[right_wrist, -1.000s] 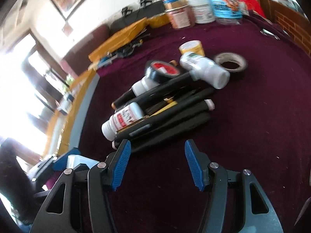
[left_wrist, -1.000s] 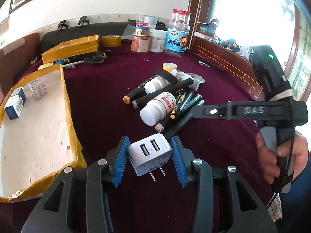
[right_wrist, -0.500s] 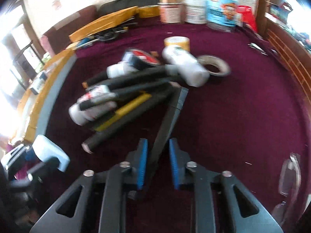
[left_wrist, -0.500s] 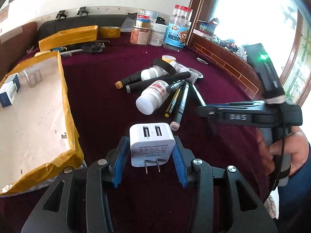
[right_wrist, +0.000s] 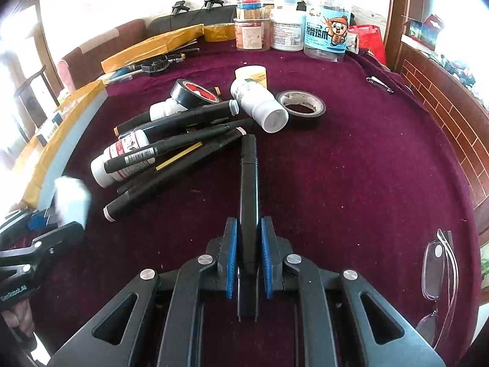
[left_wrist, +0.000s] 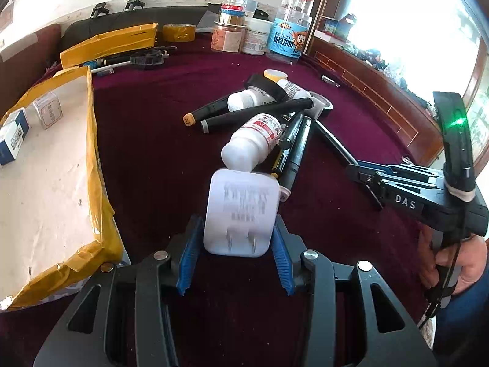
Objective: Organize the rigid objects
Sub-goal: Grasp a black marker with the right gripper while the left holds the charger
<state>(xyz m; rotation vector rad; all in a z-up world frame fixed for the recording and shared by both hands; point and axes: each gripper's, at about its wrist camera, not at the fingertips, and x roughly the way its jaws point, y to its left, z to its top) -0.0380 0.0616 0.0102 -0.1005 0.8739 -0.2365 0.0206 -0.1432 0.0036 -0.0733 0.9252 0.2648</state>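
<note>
Markers, bottles and tape rolls lie heaped at the middle of a maroon tablecloth (right_wrist: 351, 168). At the far left sits a shallow box (left_wrist: 94, 159) edged in yellow tape, with small cartons (left_wrist: 12, 134) inside it. Just right of the box, the left gripper (left_wrist: 235, 247) clamps a white USB charger (left_wrist: 241, 211) between its blue pads, prongs pointing back toward the camera. Beyond the charger a white pill bottle (left_wrist: 253, 143) with a red-banded label lies on its side, and black markers (right_wrist: 171, 150) cross over and beside it. Farther on, a black tape roll (right_wrist: 195, 91) with a red core leans on the pile, a second white bottle (right_wrist: 259, 104) lies beside it, and a flat black tape roll (right_wrist: 302, 107) rests just right of that. To the right of the heap, the right gripper (right_wrist: 248, 257) is clenched on a black marker (right_wrist: 248, 183), which runs straight away from the pads toward the pile. Jars (right_wrist: 324, 24) stand along the far edge. Near the right edge lie folded eyeglasses (right_wrist: 440, 263).
</note>
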